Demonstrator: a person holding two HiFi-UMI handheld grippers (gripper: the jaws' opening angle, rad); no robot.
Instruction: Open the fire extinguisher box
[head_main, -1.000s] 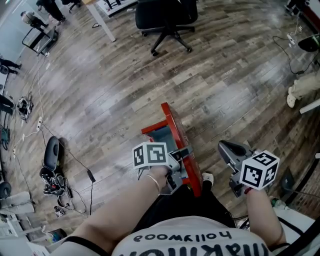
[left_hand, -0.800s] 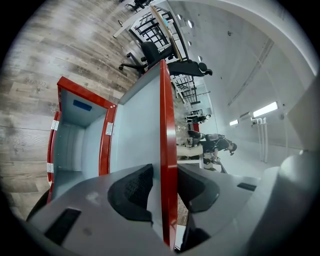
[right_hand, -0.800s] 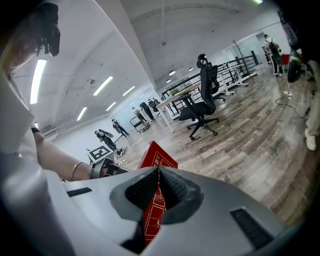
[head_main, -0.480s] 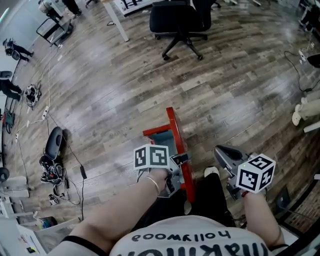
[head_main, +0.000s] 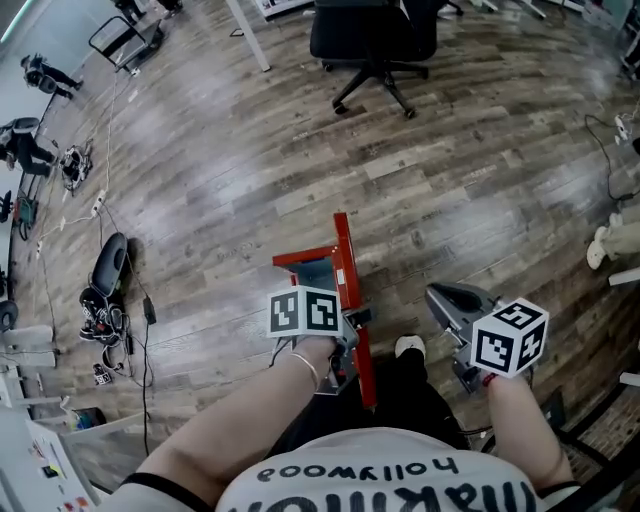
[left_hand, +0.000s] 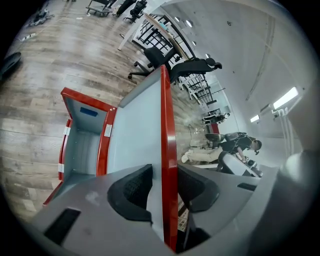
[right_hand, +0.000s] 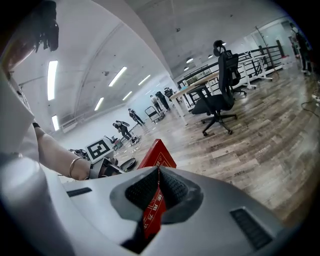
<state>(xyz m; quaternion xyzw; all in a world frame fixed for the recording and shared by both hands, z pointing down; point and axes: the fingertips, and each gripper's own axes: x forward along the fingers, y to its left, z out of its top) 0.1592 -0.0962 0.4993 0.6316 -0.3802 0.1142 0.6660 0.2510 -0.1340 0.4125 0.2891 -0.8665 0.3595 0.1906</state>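
The red fire extinguisher box (head_main: 312, 272) lies on the wood floor with its grey inside showing. Its lid (head_main: 345, 270) stands up on edge. My left gripper (head_main: 350, 322) is shut on the lid's free edge. In the left gripper view the red lid edge (left_hand: 167, 125) runs straight between the two pads of the left gripper (left_hand: 165, 187), and the box's hollow (left_hand: 82, 145) lies to the left. My right gripper (head_main: 440, 295) hovers to the right of the lid, apart from it. The right gripper (right_hand: 159, 187) is shut on nothing, with the red lid (right_hand: 157, 154) showing beyond it.
A black office chair (head_main: 375, 40) stands further off on the floor, beside a white table leg (head_main: 250, 35). A black bag with cables (head_main: 105, 275) lies at the left. The person's white shoe (head_main: 410, 347) is just right of the box. People stand far off at the upper left.
The lid has swung from leaning right to standing edge-on, with my left gripper still clamped on it. My right gripper has stayed beside it, apart.
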